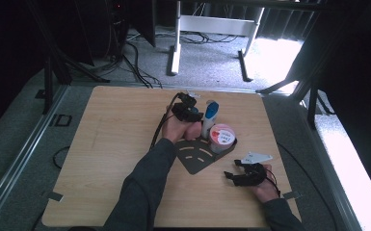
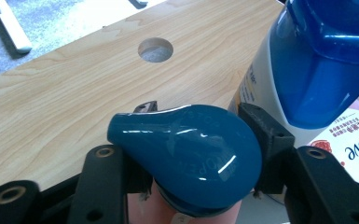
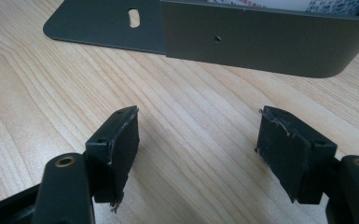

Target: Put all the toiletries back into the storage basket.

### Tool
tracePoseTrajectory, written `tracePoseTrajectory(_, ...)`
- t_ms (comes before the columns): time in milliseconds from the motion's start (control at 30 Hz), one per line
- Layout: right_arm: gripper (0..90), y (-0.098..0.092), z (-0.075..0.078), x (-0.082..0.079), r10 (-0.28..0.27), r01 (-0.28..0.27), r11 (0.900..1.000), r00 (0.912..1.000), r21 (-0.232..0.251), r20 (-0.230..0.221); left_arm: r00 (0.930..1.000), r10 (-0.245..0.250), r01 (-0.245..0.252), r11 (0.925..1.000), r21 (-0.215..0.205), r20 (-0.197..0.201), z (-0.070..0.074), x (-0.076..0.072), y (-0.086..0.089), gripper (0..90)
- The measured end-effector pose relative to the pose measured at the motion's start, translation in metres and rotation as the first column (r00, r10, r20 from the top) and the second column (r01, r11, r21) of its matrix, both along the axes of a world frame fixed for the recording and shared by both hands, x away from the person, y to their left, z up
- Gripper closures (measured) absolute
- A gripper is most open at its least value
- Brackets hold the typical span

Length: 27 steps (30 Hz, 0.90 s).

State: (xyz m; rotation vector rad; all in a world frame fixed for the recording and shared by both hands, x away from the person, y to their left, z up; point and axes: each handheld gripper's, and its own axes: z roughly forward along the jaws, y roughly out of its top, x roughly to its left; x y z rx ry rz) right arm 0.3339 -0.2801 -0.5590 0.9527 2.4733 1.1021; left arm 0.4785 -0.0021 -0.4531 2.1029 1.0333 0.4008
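Observation:
A pink bottle with a glossy teal cap (image 2: 186,158) stands between the jaws of my left gripper (image 2: 200,112). The pads sit close on both sides without visibly squeezing it, so I read the gripper as open. In the high view the left gripper (image 1: 188,108) is at the far end of a dark metal rack (image 1: 195,159). A white bottle with a blue cap (image 1: 211,115) and a pink-lidded Dove tub (image 1: 221,136) stand there too. My right gripper (image 1: 231,168) rests open near the table's front right, and its jaws (image 3: 196,135) hold nothing and face the rack's wall (image 3: 261,42).
The white bottle (image 2: 317,60) and the tub (image 2: 354,144) crowd the left gripper's right side. A round hole (image 2: 155,49) goes through the wooden table (image 1: 115,144) beyond the bottle. A desk frame and cables lie on the floor past the far edge.

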Motion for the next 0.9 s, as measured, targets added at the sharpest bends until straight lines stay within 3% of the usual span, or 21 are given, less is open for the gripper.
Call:
tracePoseTrajectory(233, 29.0, 0.0, 0.0, 0.0, 0.0, 0.0, 1.0, 1.0, 0.0, 0.0, 0.9999, -0.006, 0.006, 0.9999, 0.009, -0.013, 0.0, -0.001, -0.001, 43.3)
tracePoseTrajectory(400, 29.0, 0.0, 0.0, 0.0, -0.001, 0.001, 1.0, 1.0, 0.0, 0.0, 0.9997, 0.003, -0.002, 0.9999, 0.016, -0.024, 0.0, -0.004, 0.005, 34.6)
tracePoseTrajectory(633, 29.0, 0.0, 0.0, 0.0, -0.001, 0.001, 1.0, 1.0, 0.001, 0.0, 0.9999, 0.003, -0.002, 0.9979, 0.064, -0.014, 0.004, -0.015, 0.011, 34.2)
tracePoseTrajectory(900, 29.0, 0.0, 0.0, 0.0, 0.0, 0.0, 1.0, 1.0, 0.004, -0.002, 1.0, -0.005, 0.005, 0.9983, 0.057, -0.004, 0.007, -0.036, 0.031, 35.1)
